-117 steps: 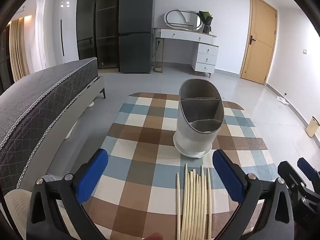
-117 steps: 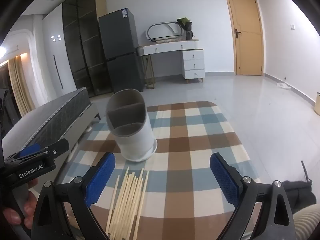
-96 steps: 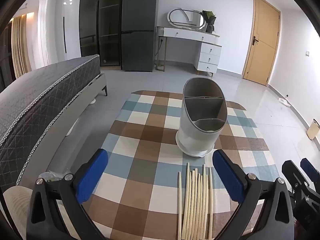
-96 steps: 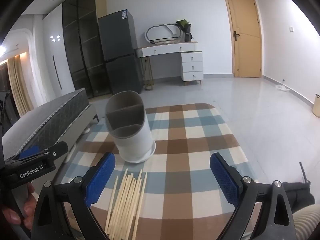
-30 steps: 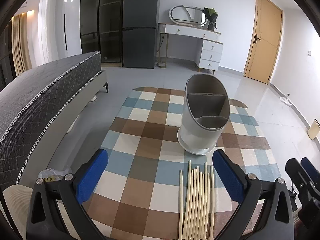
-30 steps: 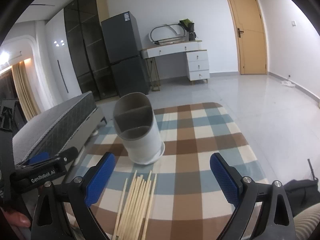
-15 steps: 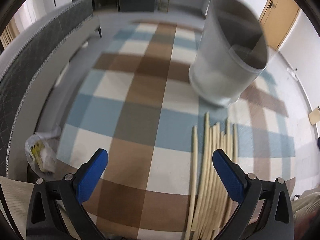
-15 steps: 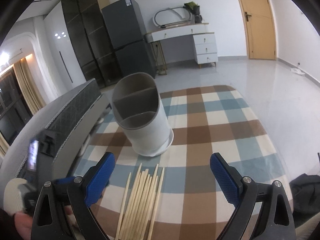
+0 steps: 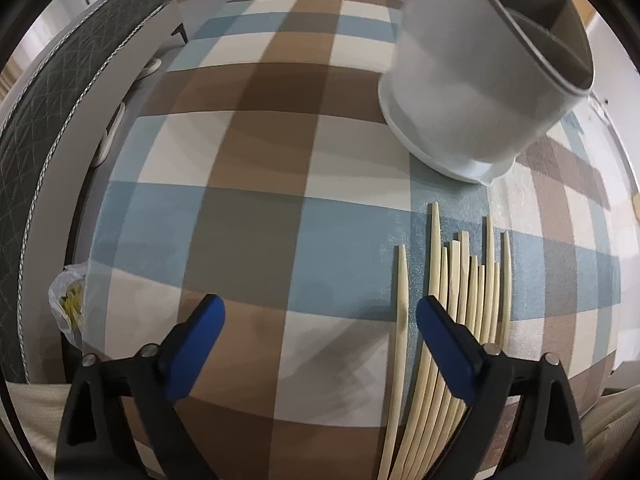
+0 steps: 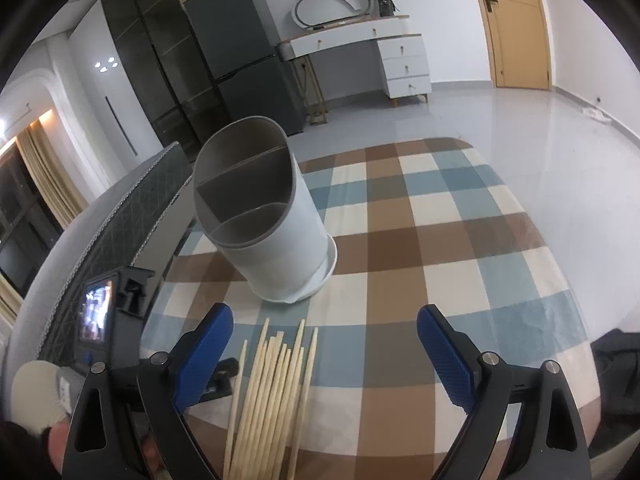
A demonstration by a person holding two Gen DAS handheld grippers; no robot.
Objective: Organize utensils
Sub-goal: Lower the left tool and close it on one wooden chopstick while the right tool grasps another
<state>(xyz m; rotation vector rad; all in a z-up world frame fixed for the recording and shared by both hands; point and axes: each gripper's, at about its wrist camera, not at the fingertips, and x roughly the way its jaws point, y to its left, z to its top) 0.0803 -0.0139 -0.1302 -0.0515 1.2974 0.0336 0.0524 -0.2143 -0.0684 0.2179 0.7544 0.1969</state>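
Several pale wooden chopsticks lie side by side on the checked tablecloth, in front of a white utensil holder with grey compartments. My left gripper is open and low over the cloth; one chopstick lies between its jaws by the right one, the rest past it. My right gripper is open and empty, higher up, above the chopsticks, with the holder beyond. The left gripper's body shows at the right view's left edge.
A grey quilted bed runs along the table's left side. A plastic bag lies on the floor by the table's left edge. A fridge, a white dresser and a door stand far behind.
My left gripper has dropped and tilted down toward the cloth, closing in on the chopsticks' left side. My right gripper has moved slightly closer to the holder.
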